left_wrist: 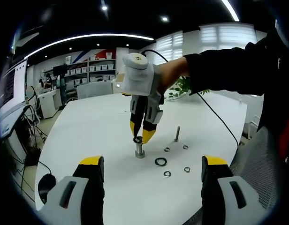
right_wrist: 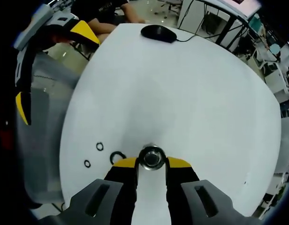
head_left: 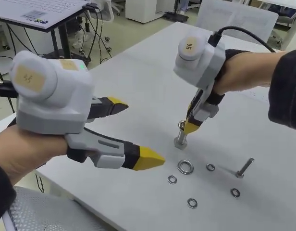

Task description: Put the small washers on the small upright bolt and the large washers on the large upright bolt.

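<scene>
Centre frame: my right gripper (head_left: 190, 127) pinches large washer (head_left: 181, 125) atop large bolt (head_left: 180, 140); I'd centre hole before release. Left gripper (head_left: 138, 131) wide.

This looks like a lab-style office: shelves with storage bins (left_wrist: 95, 69) at the upper left, ceiling strip lights (left_wrist: 88, 36), a large white tabletop (head_left: 138, 67), and desks with cables (head_left: 42, 19).

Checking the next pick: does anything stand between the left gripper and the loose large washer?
Nothing visible: bare table lies between the left gripper and the large washer. The bolt and right gripper stand beyond it.
</scene>
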A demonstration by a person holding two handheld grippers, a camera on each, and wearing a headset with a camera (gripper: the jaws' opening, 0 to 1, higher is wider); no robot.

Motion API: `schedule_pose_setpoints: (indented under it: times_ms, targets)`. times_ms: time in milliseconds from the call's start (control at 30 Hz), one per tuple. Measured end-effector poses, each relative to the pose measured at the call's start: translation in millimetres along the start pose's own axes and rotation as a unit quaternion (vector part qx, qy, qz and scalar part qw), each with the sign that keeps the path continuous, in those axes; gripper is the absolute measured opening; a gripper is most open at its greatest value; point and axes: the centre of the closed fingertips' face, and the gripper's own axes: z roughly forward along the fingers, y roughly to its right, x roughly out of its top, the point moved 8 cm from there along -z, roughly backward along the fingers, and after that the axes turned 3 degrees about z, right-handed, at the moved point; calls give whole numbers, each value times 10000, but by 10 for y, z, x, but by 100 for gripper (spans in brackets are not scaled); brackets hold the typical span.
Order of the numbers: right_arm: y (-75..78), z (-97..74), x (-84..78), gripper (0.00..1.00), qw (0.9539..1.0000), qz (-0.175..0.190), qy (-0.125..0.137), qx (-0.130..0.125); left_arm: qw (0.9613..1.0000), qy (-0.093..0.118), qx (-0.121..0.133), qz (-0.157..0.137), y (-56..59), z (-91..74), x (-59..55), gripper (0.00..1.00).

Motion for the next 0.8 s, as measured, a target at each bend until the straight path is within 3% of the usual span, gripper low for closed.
schedule_pose_setpoints:
  times_ms: [800]
  targets:
    - [-88,221,-29,23,9998,184,19,66,10000,-22,-8,-39,29,-38,-24,85]
